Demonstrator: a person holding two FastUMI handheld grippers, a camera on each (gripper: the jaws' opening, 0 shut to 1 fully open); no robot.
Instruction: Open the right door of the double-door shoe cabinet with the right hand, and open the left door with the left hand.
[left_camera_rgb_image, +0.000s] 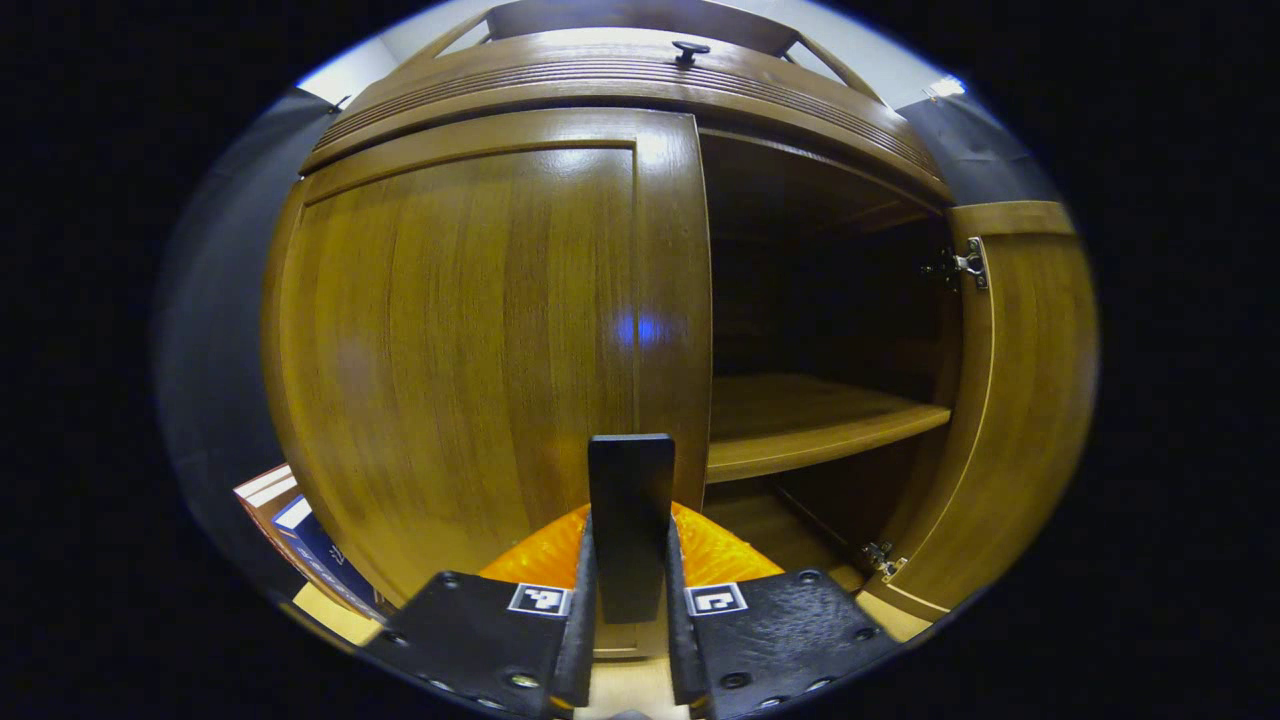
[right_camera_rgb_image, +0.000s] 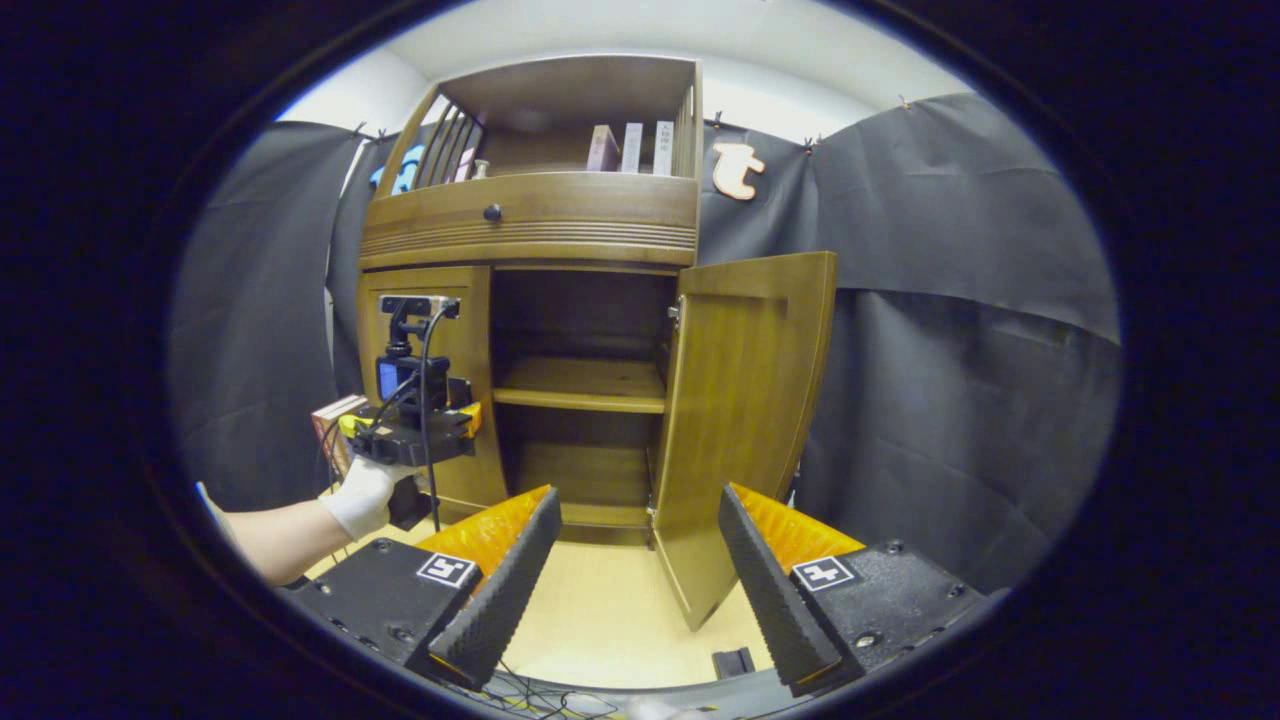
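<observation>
The brown wooden shoe cabinet (right_camera_rgb_image: 530, 225) stands ahead. Its right door (right_camera_rgb_image: 740, 420) is swung wide open, showing an inner shelf (left_camera_rgb_image: 800, 420). The left door (left_camera_rgb_image: 470, 330) lies flat against the cabinet front. My left gripper (left_camera_rgb_image: 630, 525) is shut on that door's black upright handle (left_camera_rgb_image: 630, 470), both fingers pressing its sides. In the right gripper view the left gripper (right_camera_rgb_image: 410, 420) sits at the left door, held by a gloved hand (right_camera_rgb_image: 365, 500). My right gripper (right_camera_rgb_image: 635, 560) hangs back from the cabinet, open, with nothing between its fingers.
A drawer with a dark knob (right_camera_rgb_image: 492, 212) tops the doors, with an open shelf of books (right_camera_rgb_image: 630, 147) above. More books (left_camera_rgb_image: 300, 520) lean beside the cabinet's left side. Black cloth (right_camera_rgb_image: 950, 350) hangs on both sides. The pale floor (right_camera_rgb_image: 610, 620) lies before the cabinet, with cables (right_camera_rgb_image: 540, 690) near me.
</observation>
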